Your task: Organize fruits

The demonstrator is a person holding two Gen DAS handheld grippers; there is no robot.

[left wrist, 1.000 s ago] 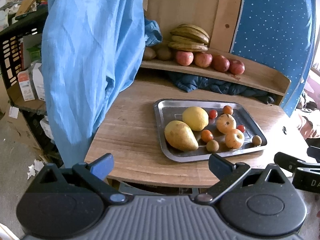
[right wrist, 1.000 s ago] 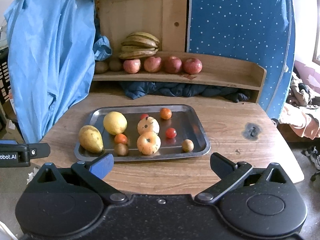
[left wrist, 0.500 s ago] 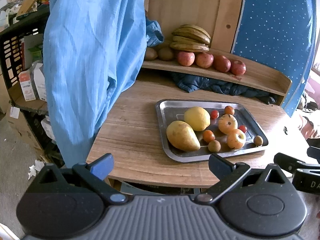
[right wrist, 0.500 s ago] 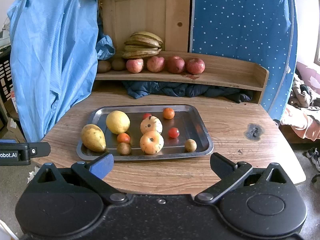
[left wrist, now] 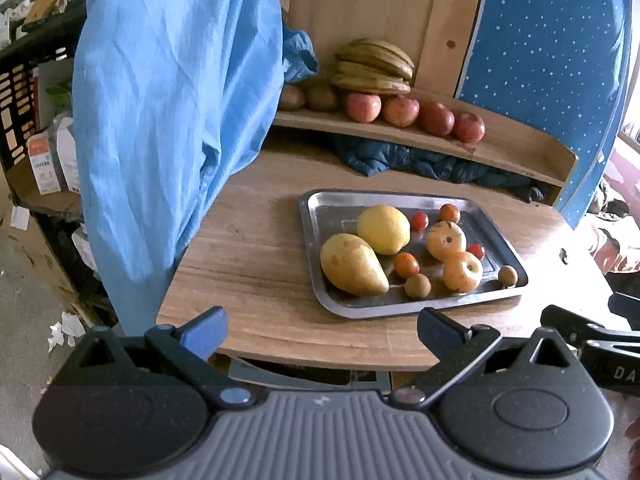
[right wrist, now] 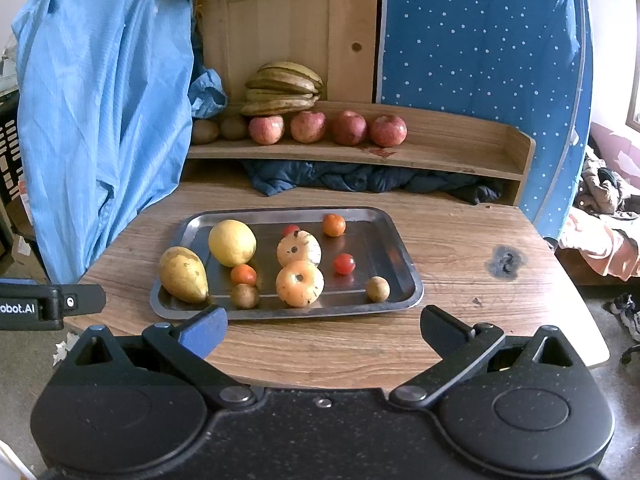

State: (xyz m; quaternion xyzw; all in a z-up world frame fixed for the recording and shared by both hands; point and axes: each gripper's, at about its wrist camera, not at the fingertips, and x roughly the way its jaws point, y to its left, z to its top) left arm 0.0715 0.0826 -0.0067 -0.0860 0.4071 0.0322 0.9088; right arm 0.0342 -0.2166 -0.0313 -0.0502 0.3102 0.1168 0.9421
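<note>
A steel tray (right wrist: 404, 276) (left wrist: 312, 220) on the wooden table holds a pear (right wrist: 183, 275) (left wrist: 352, 265), a yellow lemon (right wrist: 232, 242) (left wrist: 383, 229), two pale apples (right wrist: 300, 283), small tomatoes (right wrist: 344, 263) and small brown fruits (right wrist: 377, 289). A back shelf (right wrist: 440, 152) carries bananas (right wrist: 284, 88), red apples (right wrist: 348, 127) and kiwis (right wrist: 219, 129). My left gripper (left wrist: 320, 326) and right gripper (right wrist: 322, 326) are both open and empty, held before the table's front edge, short of the tray.
A light blue cloth (right wrist: 100, 120) hangs at the left beside the table. A dark blue cloth (right wrist: 360, 180) lies under the shelf. A blue dotted panel (right wrist: 480, 60) stands at the back right. Boxes and a black crate (left wrist: 36, 120) are left of the table.
Both grippers have shifted slightly; the tray and shelf sit a little further right in both views. Both stay open and empty. No fruit has moved.
</note>
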